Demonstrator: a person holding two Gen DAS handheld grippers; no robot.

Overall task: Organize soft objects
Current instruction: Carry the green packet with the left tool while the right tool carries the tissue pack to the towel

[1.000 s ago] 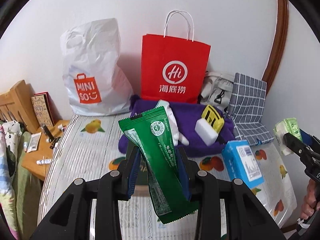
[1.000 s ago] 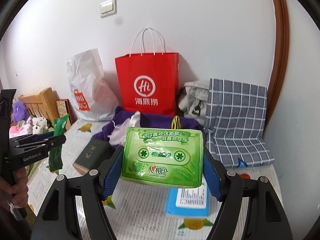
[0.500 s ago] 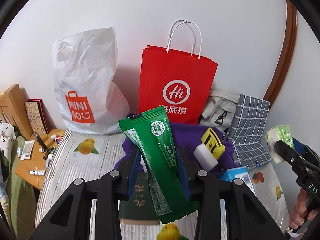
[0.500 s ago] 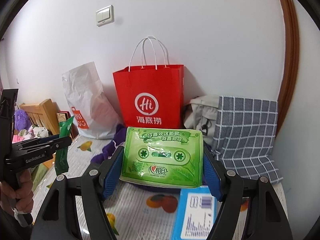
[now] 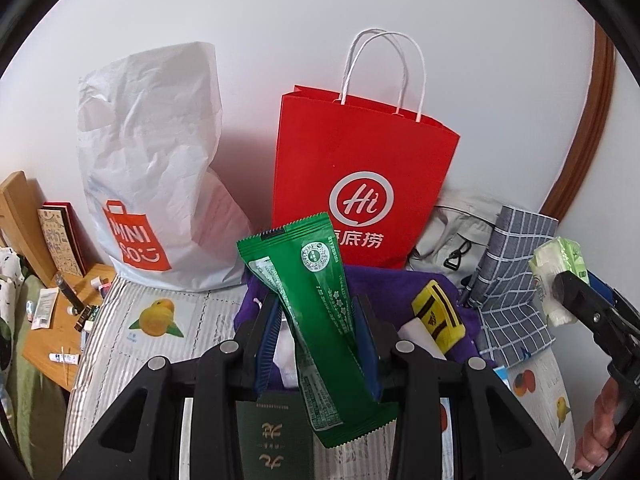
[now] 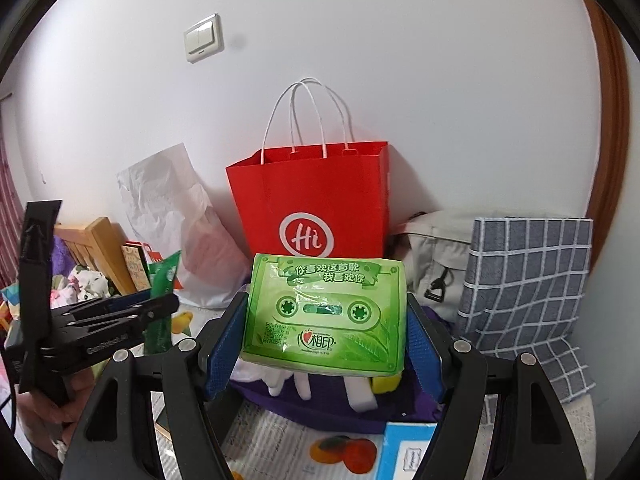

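In the left wrist view, a long green snack packet [image 5: 320,312] is clamped between the blue pads of the left hand-held gripper [image 5: 316,344] at lower centre, tilted with its top toward the upper left. Behind it, a red paper bag [image 5: 360,168] is seen standing against the wall at centre, with a white plastic bag [image 5: 152,184] to its left. A purple cloth [image 5: 384,284] bearing a yellow pouch [image 5: 438,316] lies on the fruit-print bed cover [image 5: 160,320]. In the right wrist view, a green tissue pack [image 6: 326,312] is held crosswise in the widely spread right hand-held gripper [image 6: 326,344] at centre, in front of the red bag. A checked grey cloth [image 6: 528,288] is seen at the right.
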